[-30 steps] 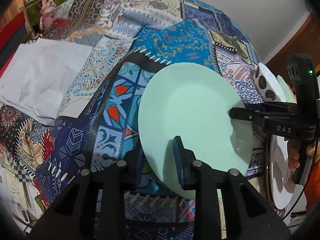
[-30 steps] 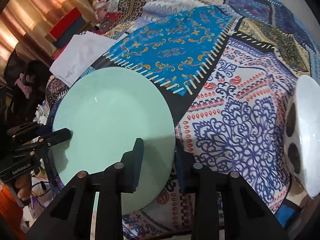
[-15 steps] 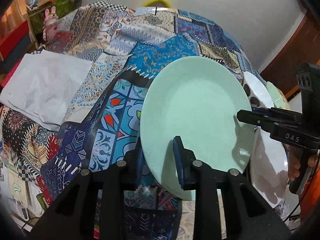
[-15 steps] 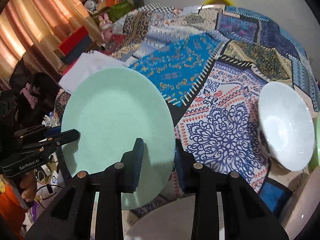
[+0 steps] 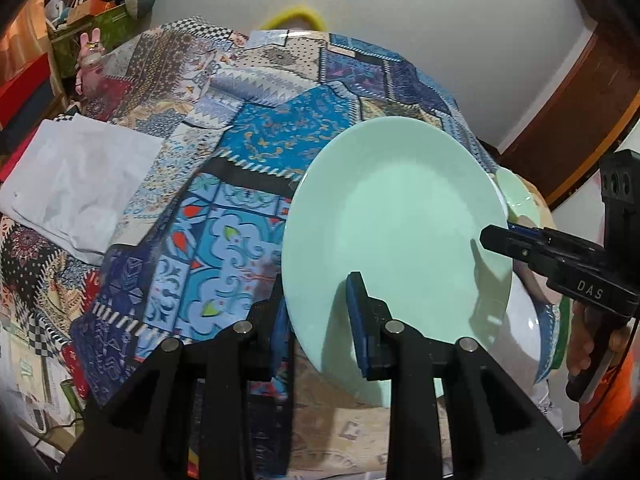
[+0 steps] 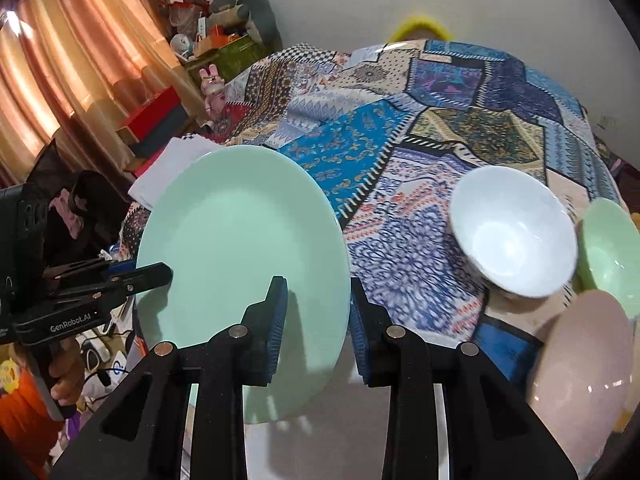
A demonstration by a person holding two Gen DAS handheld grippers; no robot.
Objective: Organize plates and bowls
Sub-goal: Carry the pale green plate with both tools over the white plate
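A mint-green plate hangs tilted above the patchwork tablecloth, held by two opposite edges. My left gripper is shut on its near rim in the left wrist view, and shows from the side as the left gripper at the plate's left edge. My right gripper is shut on the plate's other rim, and its tip, the right gripper, reaches in from the right. A white bowl, a green bowl and a pink dish sit to the right.
The patterned tablecloth covers the table. A white folded cloth lies at the left. A white dish shows under the plate's right edge. Boxes and toys stand by the curtain, and a hand holds the right gripper.
Both grippers have risen with the green plate between them, and it now sits higher above the cloth. The bowls at the right have come into the right wrist view.
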